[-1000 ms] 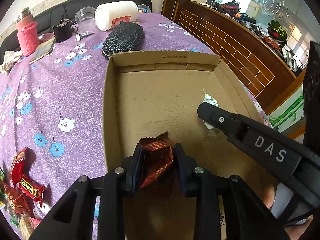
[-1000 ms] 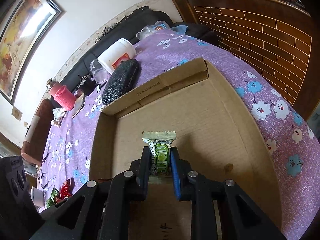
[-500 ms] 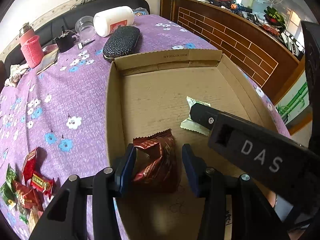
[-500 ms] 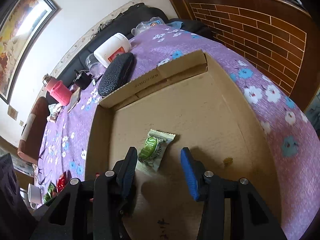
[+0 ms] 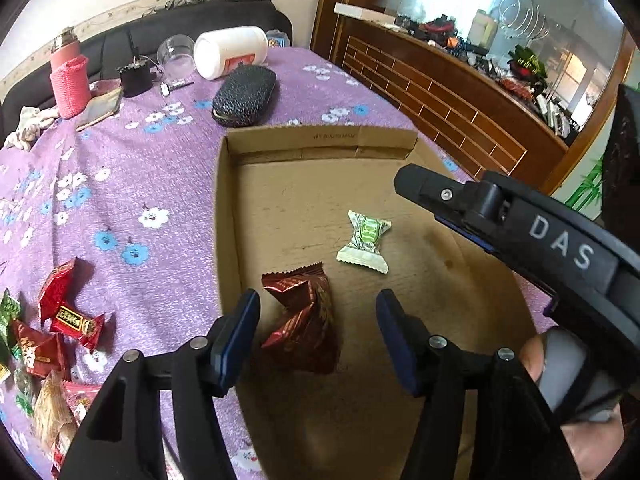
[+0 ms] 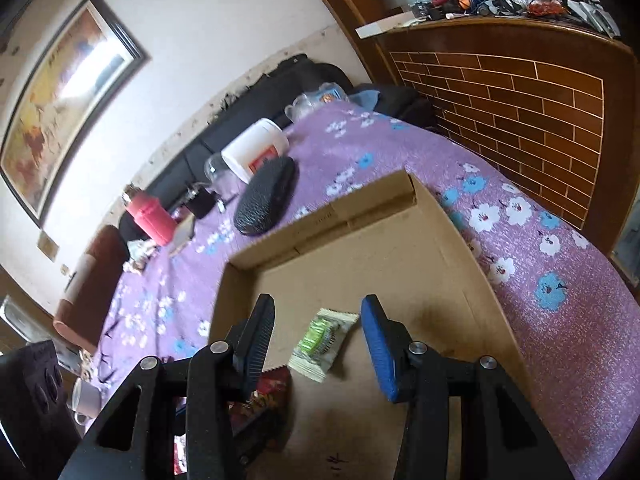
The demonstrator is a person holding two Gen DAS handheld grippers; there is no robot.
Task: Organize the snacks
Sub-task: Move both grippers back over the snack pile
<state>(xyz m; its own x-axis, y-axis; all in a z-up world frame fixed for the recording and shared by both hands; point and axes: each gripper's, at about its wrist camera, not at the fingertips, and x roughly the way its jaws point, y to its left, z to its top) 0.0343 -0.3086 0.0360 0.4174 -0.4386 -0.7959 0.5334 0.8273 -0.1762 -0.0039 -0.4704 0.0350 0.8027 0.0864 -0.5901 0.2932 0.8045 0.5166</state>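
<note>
Table (image 5: 132,168) covered with a purple floral cloth, bearing a shallow cardboard tray (image 5: 224,216) whose rim is raised on the far and left sides. On the tray floor lie two wrapped snacks, apart from each other.

Left tongs (image 5: 318,332): jaws opening, blue pads clear of any object. The dark red foil snack (image 5: 304,324) lies flat on the tray floor between the two fingers, nearer the left one and touching neither. Its wrapper is glossy, creased and crumpled, with serrated ends.

Right tongs (image 6: 318,332): jaws parted to a moderate width, gripping nothing. The green snack (image 6: 320,342) lies on the tray floor between and just ahead of the fingertips, free of both pads. Its wrapper is pale cream with a bright green centre panel, pinched at the middle and serrated at both ends; in the left wrist view (image 5: 364,242) it rests beyond and to the right of the red snack.

Loose snack pile (image 5: 44,340): red, green and tan wrapped pieces on the cloth, left of the tray and outside it.
</note>
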